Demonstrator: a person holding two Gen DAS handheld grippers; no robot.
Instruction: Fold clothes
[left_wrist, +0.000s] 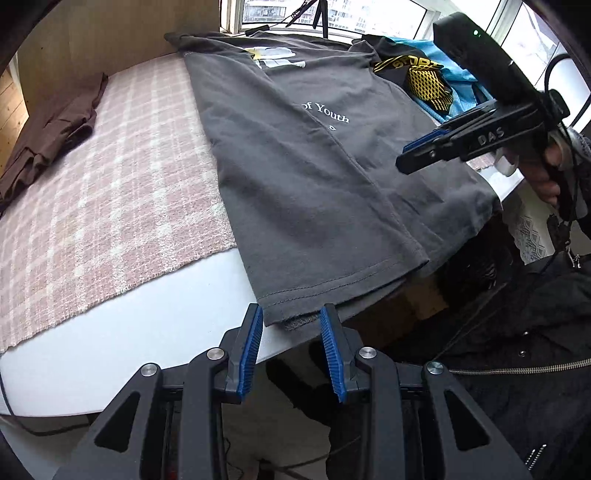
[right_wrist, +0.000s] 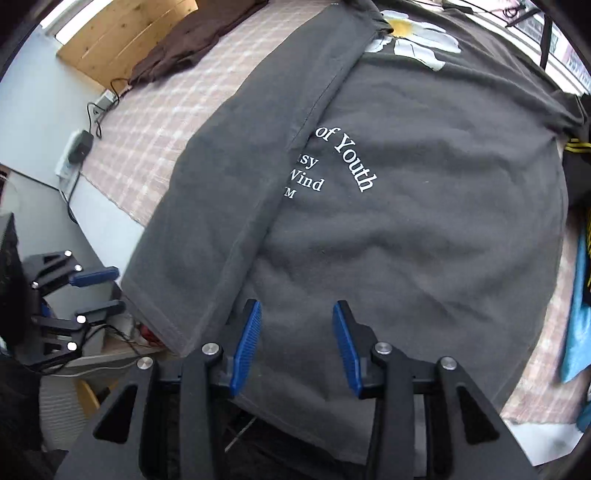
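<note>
On the plaid mat (left_wrist: 110, 166), grey tee (left_wrist: 314, 177) lies with one side folded in. Left gripper (left_wrist: 291, 325) sits spread at the hem corner, right gripper (right_wrist: 297, 325) spread above. Guessing next up: folding the other side.

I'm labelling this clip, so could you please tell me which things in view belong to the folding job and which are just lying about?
In the job:
grey T-shirt, one side already folded over
left gripper, open
right gripper, open

Lying about:
brown garment
black and yellow garment
blue cloth
plaid blanket
charger
</note>
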